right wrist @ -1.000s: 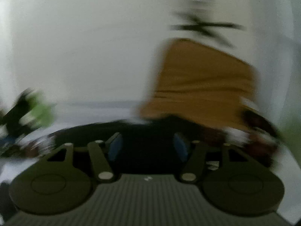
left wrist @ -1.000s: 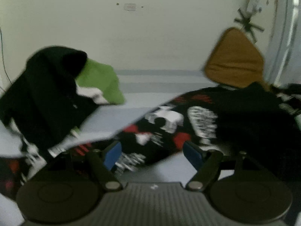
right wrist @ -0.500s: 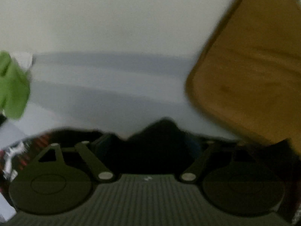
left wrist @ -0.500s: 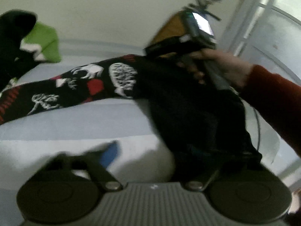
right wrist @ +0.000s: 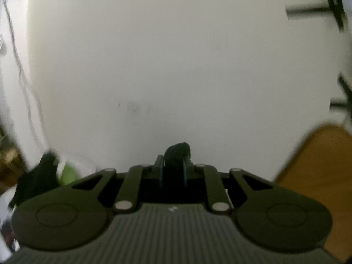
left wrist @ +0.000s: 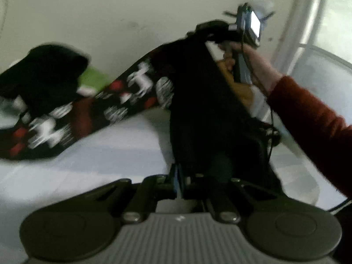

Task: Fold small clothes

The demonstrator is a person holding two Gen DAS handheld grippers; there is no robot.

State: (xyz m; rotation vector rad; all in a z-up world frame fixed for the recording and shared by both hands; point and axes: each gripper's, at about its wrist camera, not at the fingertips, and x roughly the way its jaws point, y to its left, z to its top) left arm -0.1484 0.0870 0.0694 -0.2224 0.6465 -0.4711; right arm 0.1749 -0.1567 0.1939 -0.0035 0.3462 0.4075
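Note:
A black garment (left wrist: 204, 101) with red and white printed sleeves hangs stretched between my two grippers above the pale bed sheet (left wrist: 99, 162). My left gripper (left wrist: 182, 180) is shut on its lower edge. My right gripper (left wrist: 211, 28) holds the upper edge high, near the wall, a hand in a red sleeve behind it. In the right wrist view my right gripper (right wrist: 173, 171) is shut on a bunch of black fabric (right wrist: 178, 151). One printed sleeve (left wrist: 72, 118) trails down to the left onto the sheet.
A pile of black and green clothes (left wrist: 50, 72) lies at the back left of the bed, also low left in the right wrist view (right wrist: 50, 171). A brown cushion (right wrist: 319, 176) stands at the right. A white wall is behind; a window frame (left wrist: 308, 22) is at the right.
Both grippers have shut on the black garment. The right gripper has lifted its edge high above the bed; the garment now hangs off the sheet, its sleeve dragging left.

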